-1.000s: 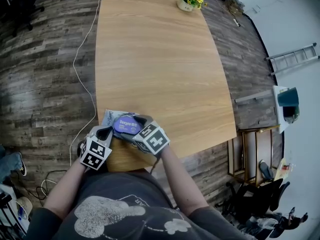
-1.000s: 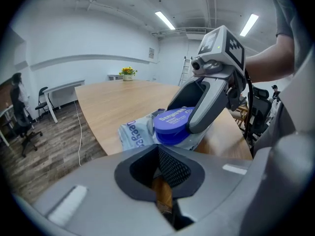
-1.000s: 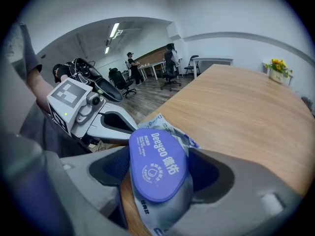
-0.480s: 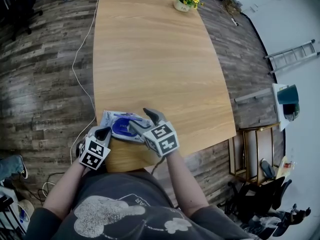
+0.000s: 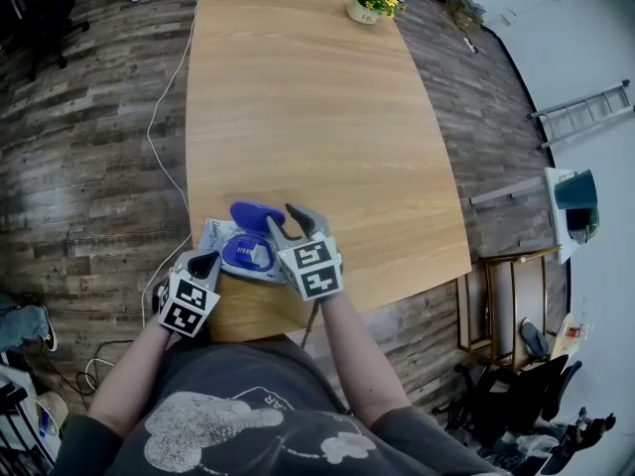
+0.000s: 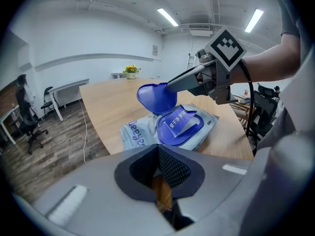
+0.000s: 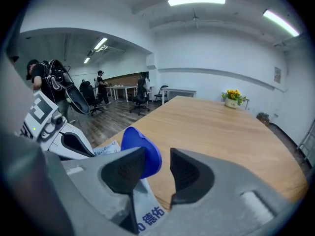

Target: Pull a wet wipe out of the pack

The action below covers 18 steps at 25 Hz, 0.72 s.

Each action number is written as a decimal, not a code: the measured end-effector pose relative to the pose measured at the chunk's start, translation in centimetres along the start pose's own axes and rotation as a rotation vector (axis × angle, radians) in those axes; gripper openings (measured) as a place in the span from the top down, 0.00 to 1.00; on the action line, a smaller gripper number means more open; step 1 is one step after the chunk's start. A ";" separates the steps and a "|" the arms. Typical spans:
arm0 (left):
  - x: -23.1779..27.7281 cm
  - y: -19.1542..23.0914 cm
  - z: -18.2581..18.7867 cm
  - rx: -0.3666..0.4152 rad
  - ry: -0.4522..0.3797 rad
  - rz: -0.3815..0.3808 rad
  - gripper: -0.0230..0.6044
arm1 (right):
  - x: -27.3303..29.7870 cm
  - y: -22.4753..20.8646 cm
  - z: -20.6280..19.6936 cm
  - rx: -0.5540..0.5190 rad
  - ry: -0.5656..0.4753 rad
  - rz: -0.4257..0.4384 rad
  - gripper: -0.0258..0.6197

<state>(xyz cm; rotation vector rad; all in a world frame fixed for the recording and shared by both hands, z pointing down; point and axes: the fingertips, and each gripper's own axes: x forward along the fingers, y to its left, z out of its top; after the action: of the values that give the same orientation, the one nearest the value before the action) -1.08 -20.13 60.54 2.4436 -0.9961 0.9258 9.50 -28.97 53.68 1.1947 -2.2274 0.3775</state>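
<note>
A pale wet wipe pack [image 5: 212,236] [image 6: 139,133] [image 7: 147,211] lies near the table's front edge. Its blue lid [image 5: 254,214] [image 6: 156,97] [image 7: 138,139] stands flipped up over the blue opening frame [image 5: 245,255]. My right gripper [image 5: 287,219] [image 7: 158,164] hovers at the lid. Its jaws have just been closing and still stand apart. The lid leans just beyond the left fingertip, and no pad presses on it. Shut and with nothing in it, my left gripper [image 5: 203,262] [image 6: 160,155] rests at the pack's near left corner.
The long wooden table [image 5: 317,117] stretches away, with a pot of yellow flowers [image 5: 369,0] at its far end. A white cable [image 5: 159,117] runs over the floor on the left. A ladder [image 5: 580,112] lies at the right. People and office chairs [image 7: 101,85] are far off.
The blue lid has swung up from flat on the pack to upright. My right gripper rose and moved away from me with it, its jaws narrowing. The left gripper stayed put.
</note>
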 end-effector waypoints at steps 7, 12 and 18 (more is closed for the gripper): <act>-0.2 0.1 0.2 -0.004 0.001 0.025 0.93 | 2.0 -0.8 -1.7 -0.048 0.046 -0.072 0.73; -0.5 0.2 0.4 -0.014 0.000 0.037 0.93 | 2.8 -0.8 -2.4 -0.041 0.063 -0.071 0.73; -1.1 0.6 0.5 -0.044 -0.024 0.055 0.93 | 0.8 -0.6 -0.4 0.005 -0.033 -0.098 0.74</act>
<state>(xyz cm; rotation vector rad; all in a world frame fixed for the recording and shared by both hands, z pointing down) -1.89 -20.27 59.48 2.4080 -1.0859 0.8847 9.82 -29.66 54.48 1.3163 -2.1872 0.3268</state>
